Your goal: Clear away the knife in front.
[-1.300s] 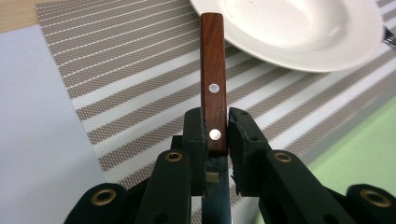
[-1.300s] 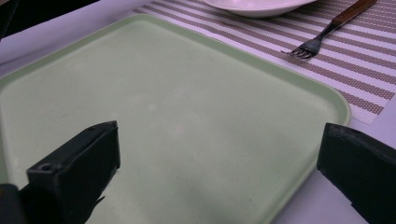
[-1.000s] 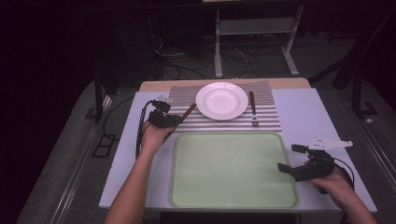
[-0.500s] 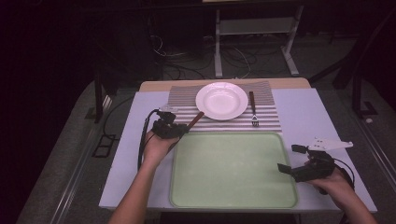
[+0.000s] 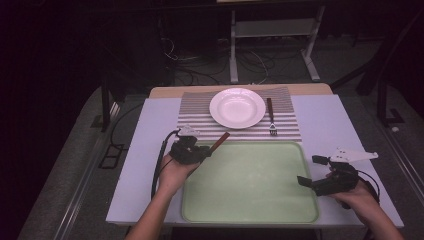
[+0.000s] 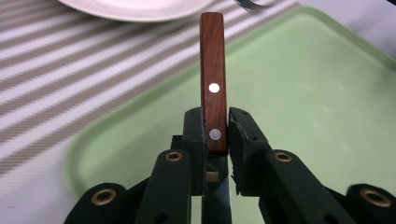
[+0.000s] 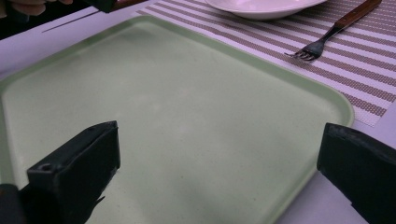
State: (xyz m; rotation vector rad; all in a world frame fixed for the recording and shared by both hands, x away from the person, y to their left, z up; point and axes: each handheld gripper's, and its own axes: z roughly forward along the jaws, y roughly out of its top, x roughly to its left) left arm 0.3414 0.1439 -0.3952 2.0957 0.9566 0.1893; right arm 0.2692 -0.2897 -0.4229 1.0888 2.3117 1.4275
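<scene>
A knife with a brown riveted wooden handle point(image 5: 220, 141) point(image 6: 213, 70) is clamped in my left gripper point(image 5: 200, 150) point(image 6: 215, 119). Its handle points away from the jaws, over the far left corner of the green tray point(image 5: 250, 190) point(image 6: 308, 88). The thin blade runs back under the gripper. My right gripper point(image 5: 310, 171) point(image 7: 219, 154) stands open at the tray's point(image 7: 163, 112) right edge, jaws wide apart with nothing between them.
A white plate point(image 5: 237, 107) point(image 7: 261, 7) sits on a striped placemat point(image 5: 197, 120) behind the tray. A fork point(image 5: 270, 117) point(image 7: 327, 35) with a wooden handle lies to the plate's right. Dark floor, cables and a metal stand lie beyond the table.
My left gripper has carried the knife off the placemat, toward the person and slightly right, to the tray's far left corner. The right gripper has stayed still.
</scene>
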